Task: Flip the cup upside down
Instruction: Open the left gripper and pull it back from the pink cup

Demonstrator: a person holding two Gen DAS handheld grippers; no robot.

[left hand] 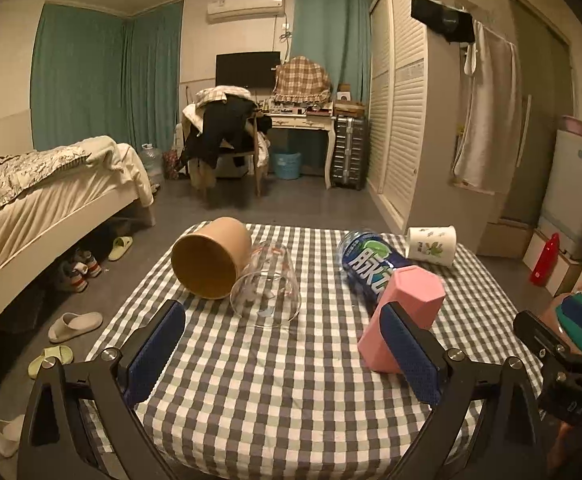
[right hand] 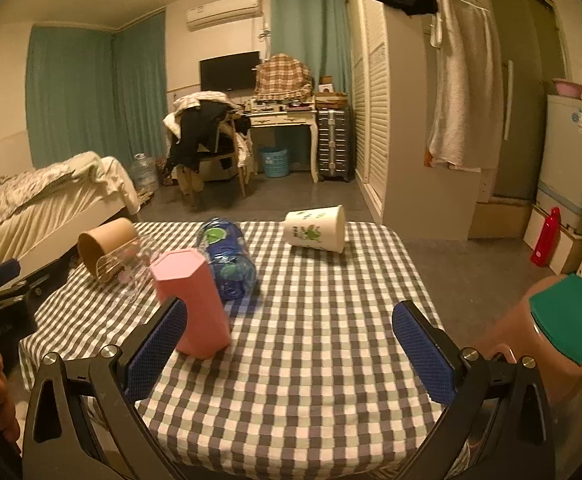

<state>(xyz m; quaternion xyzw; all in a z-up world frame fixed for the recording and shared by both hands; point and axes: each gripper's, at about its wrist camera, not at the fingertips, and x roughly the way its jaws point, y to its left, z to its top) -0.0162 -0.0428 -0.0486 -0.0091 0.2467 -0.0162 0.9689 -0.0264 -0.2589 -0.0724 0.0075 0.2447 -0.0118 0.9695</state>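
Over checkered table (left hand: 291, 380), both tools (left hand: 287, 352) (right hand: 291, 344) hover level, spread wide.

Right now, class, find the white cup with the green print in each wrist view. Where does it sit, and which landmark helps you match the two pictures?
Left wrist view: white cup lies on its side at the table's far right corner, right of the blue bottle.
Right wrist view: white cup lies near the far edge, centre-right, mouth facing right.
Shared landmark: the pink box beside the blue bottle.
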